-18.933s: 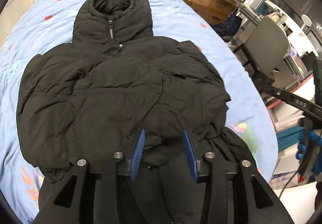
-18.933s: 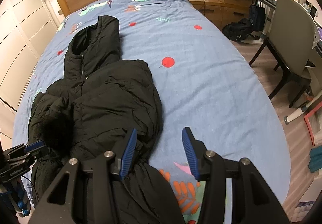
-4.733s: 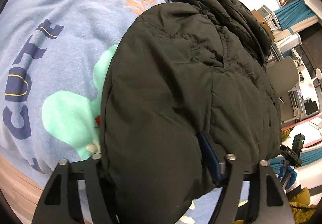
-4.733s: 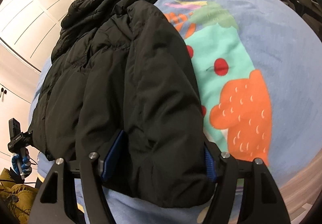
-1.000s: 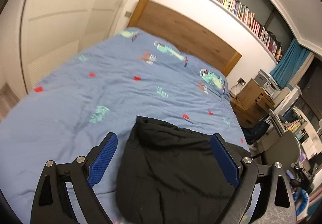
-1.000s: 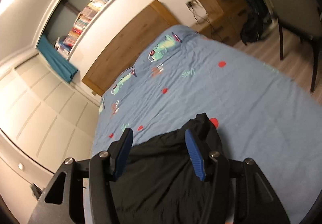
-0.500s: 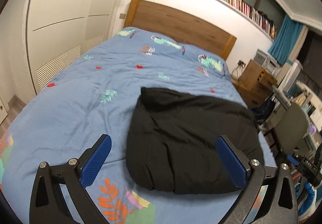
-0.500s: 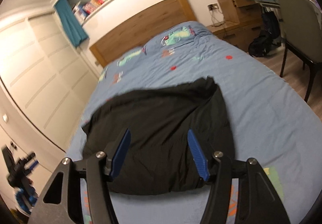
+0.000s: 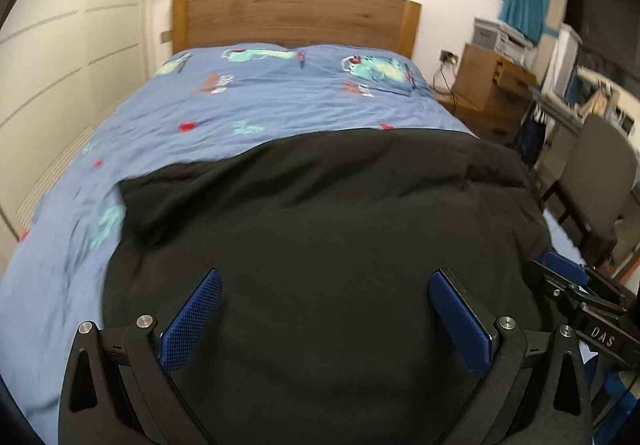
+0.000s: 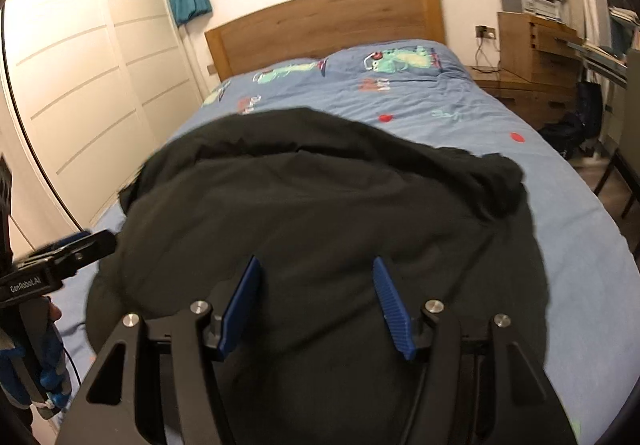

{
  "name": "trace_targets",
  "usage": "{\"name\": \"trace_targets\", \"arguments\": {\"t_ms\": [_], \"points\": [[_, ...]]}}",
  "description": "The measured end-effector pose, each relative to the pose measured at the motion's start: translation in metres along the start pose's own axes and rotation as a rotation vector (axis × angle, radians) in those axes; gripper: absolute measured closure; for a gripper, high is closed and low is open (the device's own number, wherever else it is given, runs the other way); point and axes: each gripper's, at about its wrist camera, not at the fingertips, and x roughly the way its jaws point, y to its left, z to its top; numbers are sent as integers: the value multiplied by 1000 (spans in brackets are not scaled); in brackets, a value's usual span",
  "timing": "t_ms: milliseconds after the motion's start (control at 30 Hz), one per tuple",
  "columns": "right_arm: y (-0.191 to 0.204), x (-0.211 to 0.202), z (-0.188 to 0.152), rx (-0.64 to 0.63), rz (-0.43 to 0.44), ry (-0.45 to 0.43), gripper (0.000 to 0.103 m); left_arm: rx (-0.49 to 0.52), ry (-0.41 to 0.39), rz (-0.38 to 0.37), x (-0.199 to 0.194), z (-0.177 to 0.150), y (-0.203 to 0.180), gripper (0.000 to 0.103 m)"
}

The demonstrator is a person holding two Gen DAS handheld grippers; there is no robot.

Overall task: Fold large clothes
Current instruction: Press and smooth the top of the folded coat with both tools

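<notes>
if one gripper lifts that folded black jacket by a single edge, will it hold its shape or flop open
Probably flop: the black jacket lies as a soft, puffy mound with loose wrinkled edges on the blue duvet, nothing stiff showing. Its padded bulk suggests it is light for its size. The smooth shell may slip from narrow pads.

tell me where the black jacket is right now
The black jacket lies folded on the blue bedspread near the bed's foot, filling the lower half of both wrist views.

The black padded jacket [image 9: 320, 229] lies folded into a bulky bundle on the blue bedspread [image 9: 248, 105].
</notes>
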Motion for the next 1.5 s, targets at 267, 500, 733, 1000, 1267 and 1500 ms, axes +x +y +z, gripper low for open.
{"name": "trace_targets", "arguments": {"t_ms": [267, 500, 733, 1000, 1267, 1500], "points": [[-16, 58, 23, -3, -12, 12, 45, 76, -16, 80, 52, 20, -26, 1], [-40, 88, 29, 48, 4, 24, 45, 67, -17, 92, 72, 21, -25, 1], [-68, 96, 32, 76, -22, 27, 45, 48, -14, 86, 77, 22, -19, 1], [-116, 89, 20, 150, -94, 47, 45, 4, 23, 130, 73, 22, 19, 0], [-131, 68, 15, 149, -207, 88, 45, -127, 3, 183, 34, 17, 84, 1], [-64, 31, 9, 54, -69, -14, 45, -167, -69, 142, -7, -20, 104, 1]]}}
